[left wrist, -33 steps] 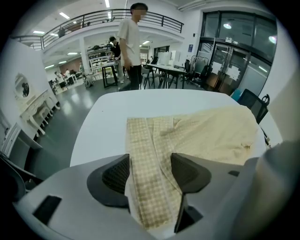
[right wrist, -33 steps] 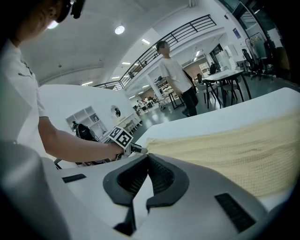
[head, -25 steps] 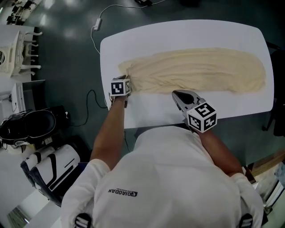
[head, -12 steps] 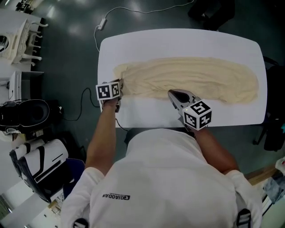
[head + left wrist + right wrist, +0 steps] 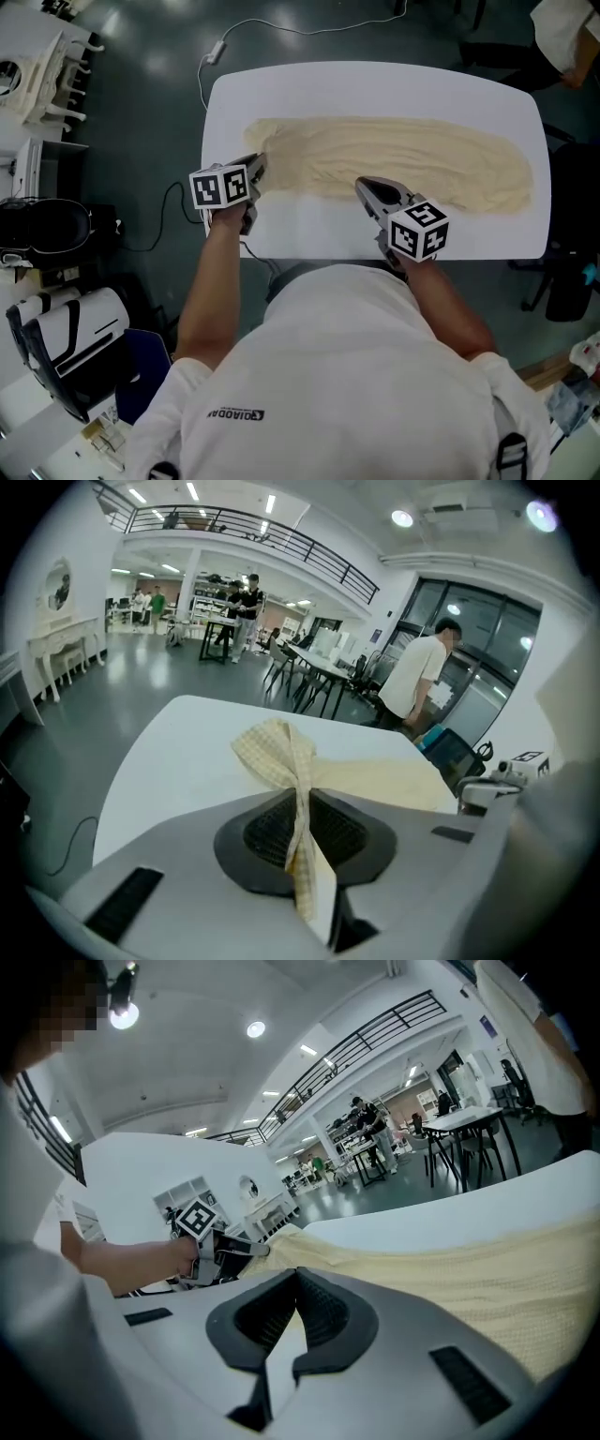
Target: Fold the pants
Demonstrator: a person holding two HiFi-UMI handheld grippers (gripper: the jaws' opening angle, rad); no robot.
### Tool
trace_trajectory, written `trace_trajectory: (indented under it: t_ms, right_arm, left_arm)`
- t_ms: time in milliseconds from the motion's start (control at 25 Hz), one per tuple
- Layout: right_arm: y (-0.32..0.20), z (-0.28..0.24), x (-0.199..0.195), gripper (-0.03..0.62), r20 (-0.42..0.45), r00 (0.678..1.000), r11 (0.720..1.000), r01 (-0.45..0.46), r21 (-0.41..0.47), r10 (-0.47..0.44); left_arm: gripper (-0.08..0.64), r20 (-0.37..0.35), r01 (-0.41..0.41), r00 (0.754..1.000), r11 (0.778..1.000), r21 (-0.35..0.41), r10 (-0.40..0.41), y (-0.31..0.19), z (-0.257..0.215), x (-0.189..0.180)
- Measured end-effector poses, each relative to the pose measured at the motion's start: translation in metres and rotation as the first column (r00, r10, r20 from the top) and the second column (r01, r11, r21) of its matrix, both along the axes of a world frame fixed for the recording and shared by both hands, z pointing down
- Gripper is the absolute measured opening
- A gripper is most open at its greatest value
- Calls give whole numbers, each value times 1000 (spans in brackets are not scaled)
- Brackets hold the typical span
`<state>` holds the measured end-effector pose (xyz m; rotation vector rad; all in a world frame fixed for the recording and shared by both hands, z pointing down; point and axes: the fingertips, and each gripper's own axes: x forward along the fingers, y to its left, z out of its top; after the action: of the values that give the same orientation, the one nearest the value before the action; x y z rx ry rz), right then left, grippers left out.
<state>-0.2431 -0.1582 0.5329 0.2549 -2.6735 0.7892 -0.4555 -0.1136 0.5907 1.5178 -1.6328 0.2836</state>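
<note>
Pants [image 5: 403,159], one pair, cream: spread lengthwise on the white surface [image 5: 375,84], flat for folding. Left gripper [image 5: 257,167], one: jaws just drawn closed, pinching the left-end corner, lifted clear (presumably to carry it over). Right gripper [image 5: 365,186], one: jaws together at the near edge mid-length, likely anchoring; no cloth discernible between them.

One table [image 5: 375,84]. One pair of pants [image 5: 403,155]. Two grippers, the left gripper [image 5: 257,164] and the right gripper [image 5: 362,184]. Two marker cubes [image 5: 223,187]. One white cable [image 5: 217,49]. One person [image 5: 412,677] close beyond the table; others too far off to count.
</note>
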Motion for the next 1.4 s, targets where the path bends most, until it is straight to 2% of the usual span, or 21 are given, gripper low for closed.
trace_trajectory:
  t_ms: [240, 480, 640, 840, 1080, 1240, 1400]
  right_arm:
    - [32, -18, 28, 17, 31, 999, 1000, -26, -15, 26]
    - [68, -35, 85, 17, 49, 997, 998, -65, -17, 66]
    - [103, -49, 123, 17, 52, 993, 994, -110, -3, 110]
    - [125, -59, 181, 17, 35, 981, 980, -192, 55, 190]
    - [126, -67, 237, 17, 41, 960, 957, -278, 81, 276]
    - [101, -70, 273, 17, 63, 944, 941, -327, 86, 323]
    - [71, -70, 306, 17, 68, 944, 940, -328, 97, 323]
  left_arm:
    - [63, -71, -33, 997, 997, 75, 39, 14, -27, 49]
    - [63, -125, -14, 992, 989, 147, 32, 24, -57, 87]
    - [63, -166, 13, 986, 982, 187, 18, 35, -74, 99]
    - [63, -142, -29, 988, 970, 241, 65, 33, -102, 123]
    - [63, -152, -74, 981, 957, 280, 120, 20, -127, 162]
    - [61, -182, -103, 969, 944, 314, 167, -8, -145, 202]
    - [61, -214, -108, 957, 924, 367, 197, -45, -168, 243]
